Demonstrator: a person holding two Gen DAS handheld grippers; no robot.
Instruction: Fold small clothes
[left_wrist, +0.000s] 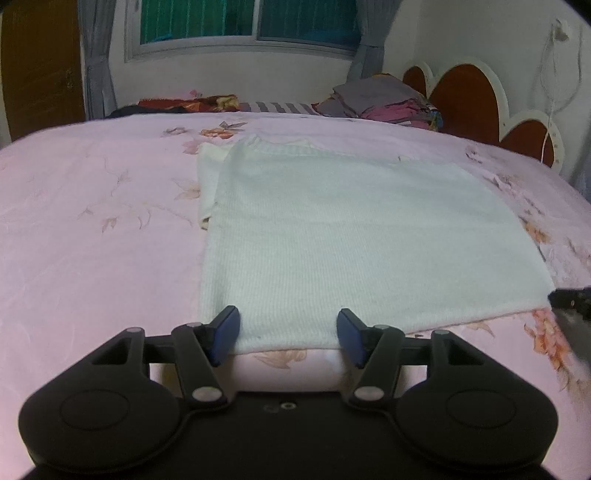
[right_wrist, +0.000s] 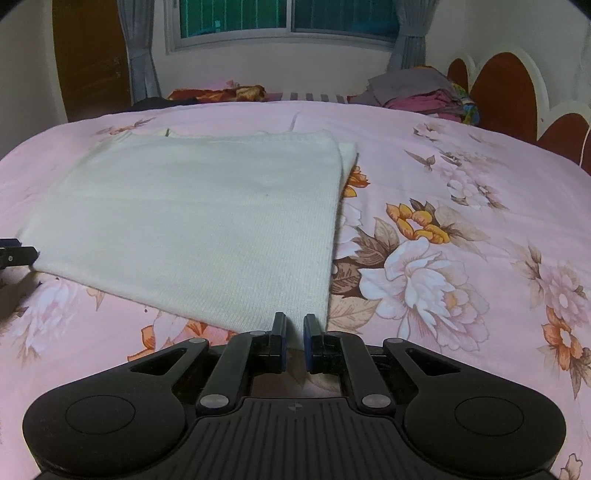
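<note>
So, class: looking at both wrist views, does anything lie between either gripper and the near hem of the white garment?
Nothing visible does. The left gripper straddles the white garment's near hem, jaws apart; the right gripper sits nearly closed at its near corner.

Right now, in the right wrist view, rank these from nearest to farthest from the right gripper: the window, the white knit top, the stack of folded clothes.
1. White knit top: its near corner sits at the right gripper.
2. Stack of folded clothes: far right, by the headboard.
3. Window: on the back wall.
</note>
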